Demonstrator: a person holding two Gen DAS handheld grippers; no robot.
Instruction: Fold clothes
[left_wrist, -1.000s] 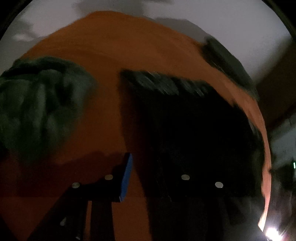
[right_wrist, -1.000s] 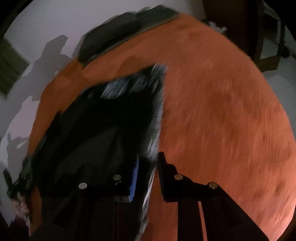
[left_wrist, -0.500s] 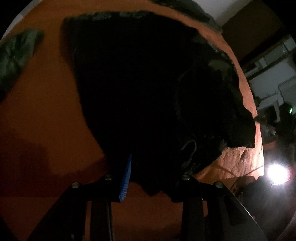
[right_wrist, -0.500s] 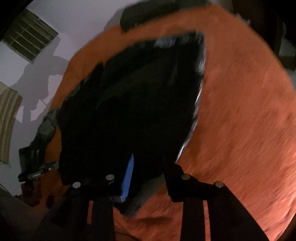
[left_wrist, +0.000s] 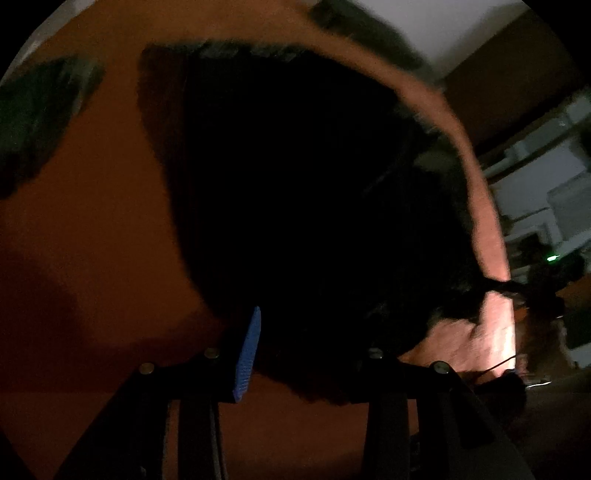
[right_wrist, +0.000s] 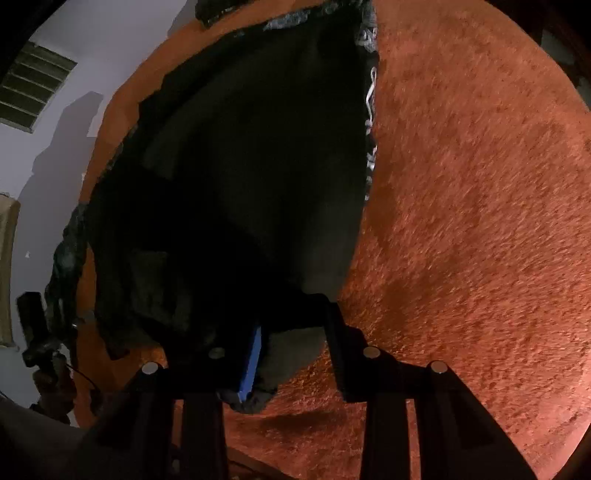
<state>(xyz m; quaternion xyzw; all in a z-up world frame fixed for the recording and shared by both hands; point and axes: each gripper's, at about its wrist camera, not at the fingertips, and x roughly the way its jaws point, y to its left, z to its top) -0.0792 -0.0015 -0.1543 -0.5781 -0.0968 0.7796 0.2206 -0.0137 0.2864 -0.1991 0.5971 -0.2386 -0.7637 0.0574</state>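
Observation:
A black garment (left_wrist: 295, 184) lies spread flat on an orange bedspread (left_wrist: 92, 258). Its near edge lies between the fingers of my left gripper (left_wrist: 310, 354), whose jaws are opening; I see no pad pressing on the cloth. In the right wrist view the same garment (right_wrist: 240, 166) has a band with pale lettering (right_wrist: 371, 92) along its right edge. Its near corner droops between the fingers of my right gripper (right_wrist: 293, 343), which stand apart and loose around it. Both grippers point steeply down at the bed.
A dark green garment (left_wrist: 37, 122) lies crumpled at the left of the bedspread and another dark one (left_wrist: 362, 33) at the far edge. More dark cloth (right_wrist: 66, 251) hangs over the bed's left side. Bare orange bedspread (right_wrist: 461, 221) stretches right; a white wall (right_wrist: 92, 37) stands behind.
Both grippers have travelled along the garment to its near edge, and it now fills both views. The right gripper's jaws have widened and no longer pinch the garment's edge.

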